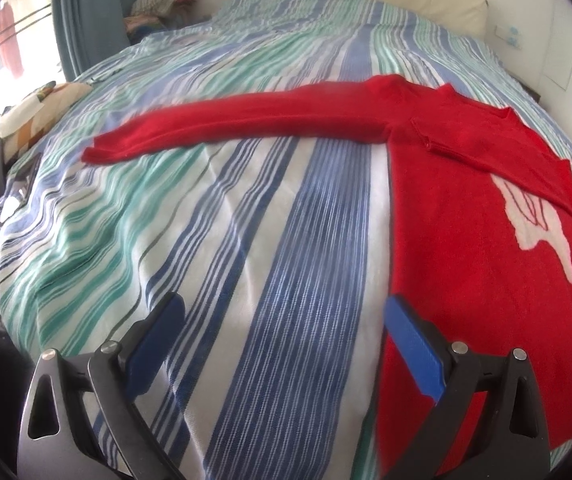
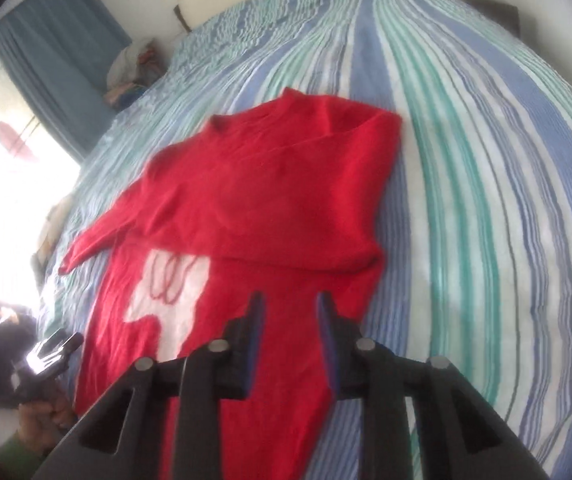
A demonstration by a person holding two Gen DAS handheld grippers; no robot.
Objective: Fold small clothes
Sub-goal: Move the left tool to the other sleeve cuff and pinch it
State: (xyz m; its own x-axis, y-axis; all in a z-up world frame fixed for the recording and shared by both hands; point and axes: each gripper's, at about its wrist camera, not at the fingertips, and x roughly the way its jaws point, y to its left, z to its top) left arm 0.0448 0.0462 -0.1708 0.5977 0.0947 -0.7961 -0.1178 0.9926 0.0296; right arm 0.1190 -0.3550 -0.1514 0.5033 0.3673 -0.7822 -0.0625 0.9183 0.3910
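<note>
The left wrist view looks forward and down along the left tool from low over the striped bed, facing the headboard wall, with the red sweater off to its right. The right wrist view looks down along the right tool from just above the same sweater, facing up the bed. Both views share the sweater, the bedspread and the blue curtain at the window side.

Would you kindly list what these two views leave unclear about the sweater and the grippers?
- Left wrist view: the sweater runs off the right and lower edges, so its hem is unseen.
- Right wrist view: the sweater's lower part hides behind the right gripper; motion blur smears the white design.
- Left gripper: open, holding nothing.
</note>
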